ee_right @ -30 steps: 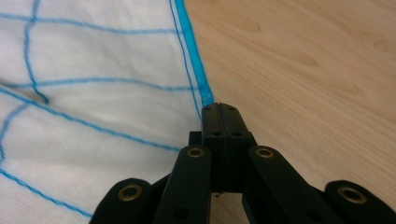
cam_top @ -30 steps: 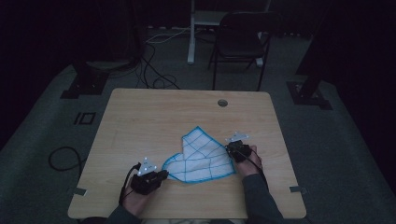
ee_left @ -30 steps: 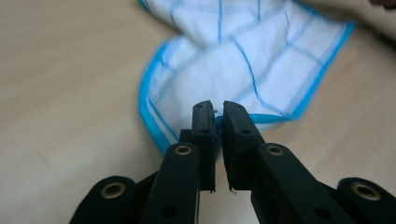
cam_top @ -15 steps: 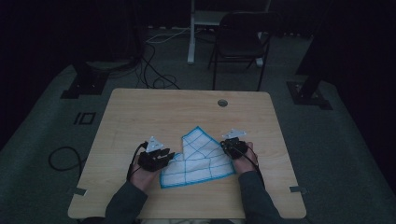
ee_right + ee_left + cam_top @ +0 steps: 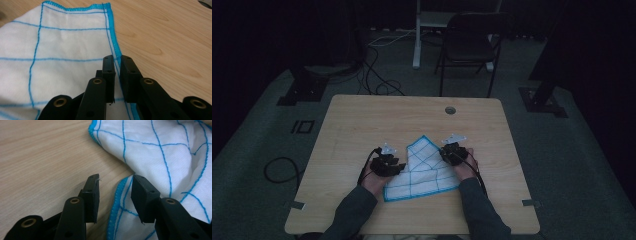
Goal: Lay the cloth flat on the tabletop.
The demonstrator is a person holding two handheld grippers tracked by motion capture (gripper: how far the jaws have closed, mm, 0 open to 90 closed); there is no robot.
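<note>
A white cloth (image 5: 424, 170) with a blue grid and blue hem lies partly folded on the wooden table (image 5: 362, 120), its peak pointing away from me. My left gripper (image 5: 396, 165) is at the cloth's left edge. In the left gripper view the cloth (image 5: 162, 152) lies flat and my left gripper (image 5: 115, 178) has just been opening; the hem lies between the wide-apart jaws, untouched. My right gripper (image 5: 446, 154) is at the cloth's right edge. In the right gripper view my right gripper (image 5: 117, 60) has just been opening to a narrow gap over the hem of the cloth (image 5: 62, 45).
A round cable hole (image 5: 450, 110) sits near the table's far edge. Beyond the table stand a dark folding chair (image 5: 472, 45) and a desk leg, with cables (image 5: 377, 85) on the floor. Bare wood lies to the left and far side of the cloth.
My left hand carried the cloth's left part up and rightward over the rest, then its jaws opened and let go. The cloth now lies flatter. My right hand shifted slightly.
</note>
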